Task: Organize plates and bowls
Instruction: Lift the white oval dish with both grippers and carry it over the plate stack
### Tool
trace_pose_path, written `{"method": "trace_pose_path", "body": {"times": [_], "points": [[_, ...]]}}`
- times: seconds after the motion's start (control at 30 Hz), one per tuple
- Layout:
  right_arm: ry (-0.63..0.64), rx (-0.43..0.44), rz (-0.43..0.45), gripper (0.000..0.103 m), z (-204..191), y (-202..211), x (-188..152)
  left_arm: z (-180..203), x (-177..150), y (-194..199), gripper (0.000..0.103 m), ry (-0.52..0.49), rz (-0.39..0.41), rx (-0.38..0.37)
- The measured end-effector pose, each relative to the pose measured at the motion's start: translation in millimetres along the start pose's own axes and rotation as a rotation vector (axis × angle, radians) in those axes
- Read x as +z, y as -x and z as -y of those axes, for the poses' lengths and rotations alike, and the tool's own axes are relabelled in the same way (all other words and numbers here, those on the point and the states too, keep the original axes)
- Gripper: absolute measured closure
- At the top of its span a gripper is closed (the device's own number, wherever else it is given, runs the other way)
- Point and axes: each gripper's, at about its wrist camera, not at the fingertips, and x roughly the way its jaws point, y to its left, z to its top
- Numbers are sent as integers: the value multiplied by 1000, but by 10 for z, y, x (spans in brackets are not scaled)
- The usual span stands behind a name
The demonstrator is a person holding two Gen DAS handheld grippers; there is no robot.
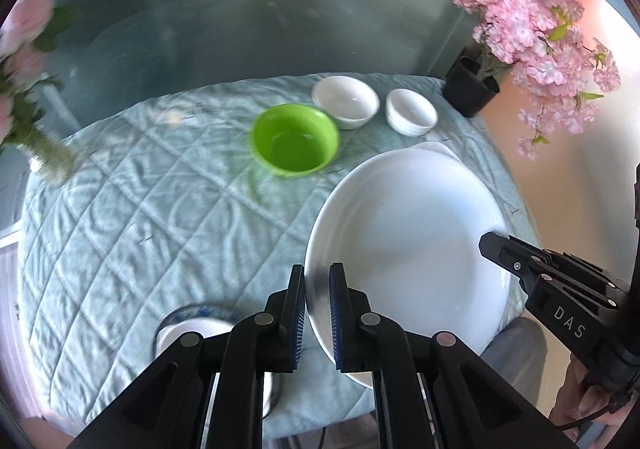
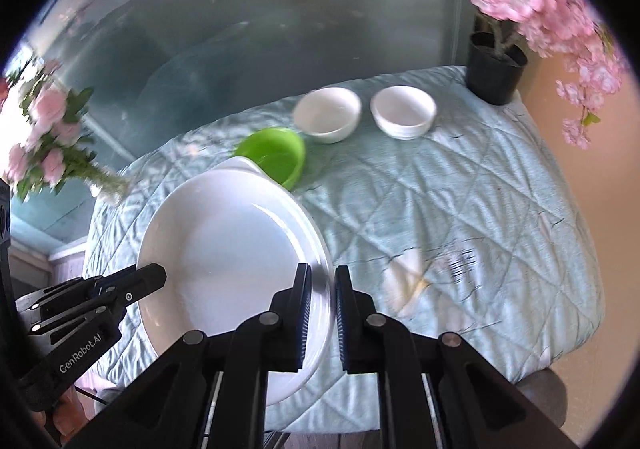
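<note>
while both the left gripper (image 1: 317,283) and the right gripper (image 2: 323,285) pinch opposite rims of the white plate (image 1: 408,233) held above the quilted table (image 1: 140,209), it looks stiff, glossy, slippery and breakable, best gripped at its edges.

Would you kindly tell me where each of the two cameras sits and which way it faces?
Left wrist: sits on the left tool, looking down its fingers at the white plate whose left rim it clamps; the right tool shows.
Right wrist: sits on the right tool, clamping the plate's right rim; the left tool shows.
Shared: plate, green bowl, two white bowls, quilted cloth, black pot.
</note>
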Motion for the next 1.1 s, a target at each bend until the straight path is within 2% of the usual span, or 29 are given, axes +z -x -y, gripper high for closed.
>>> {"method": "trace_pose_path", "body": {"times": [0.3,0.57,0.9,1.1], "points": [[79,53,-15,92,-623,7,-215,-710,-483,330,96,97,20,24],[151,95,-42,93,-1077,-58,-397,-1231,-913,475,96,191,22,38],[214,149,-147,94,-1570,-570,-733,-1936,-1488,184,96,314,-45,54],[209,154,-204,94,-1623,-939,-919,-2154,-1690,-204,97,349,-94,34]]}}
